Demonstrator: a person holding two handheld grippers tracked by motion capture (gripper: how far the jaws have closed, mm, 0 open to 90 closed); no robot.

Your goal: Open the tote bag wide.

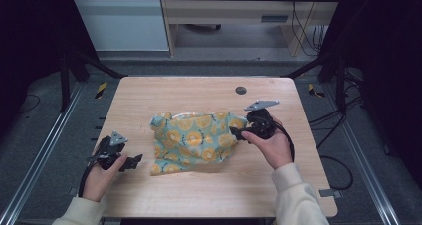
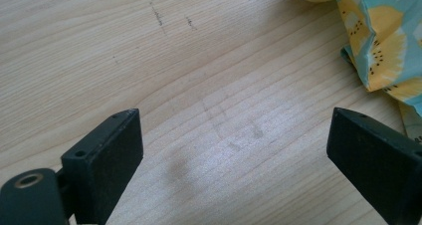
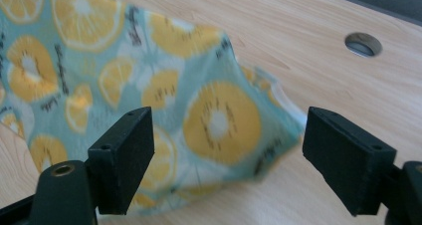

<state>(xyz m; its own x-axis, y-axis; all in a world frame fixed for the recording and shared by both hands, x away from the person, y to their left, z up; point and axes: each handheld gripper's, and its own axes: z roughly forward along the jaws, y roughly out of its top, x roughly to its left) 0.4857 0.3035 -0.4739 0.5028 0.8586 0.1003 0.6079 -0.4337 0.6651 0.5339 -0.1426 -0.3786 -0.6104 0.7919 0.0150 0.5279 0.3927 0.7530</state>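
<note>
- Cloth [image 1: 196, 141] with an orange-slice print lies crumpled around the table's [image 1: 149, 93] middle; I judge it light, soft and floppy.
- My right gripper [image 1: 238, 132] gapes wide at the cloth's right corner, nothing pinched.
- My left gripper [image 1: 135, 161] sits open left of the cloth, apart from it.
- I'd pinch a corner hem, not the bulge.

The cloth [image 1: 194, 141] is lying mid-frame on the table [image 1: 164, 93], the left gripper [image 1: 130, 162] sitting at its lower left, the right gripper [image 1: 238, 132] at its right edge, a hole [image 1: 241, 90] lying above
</note>
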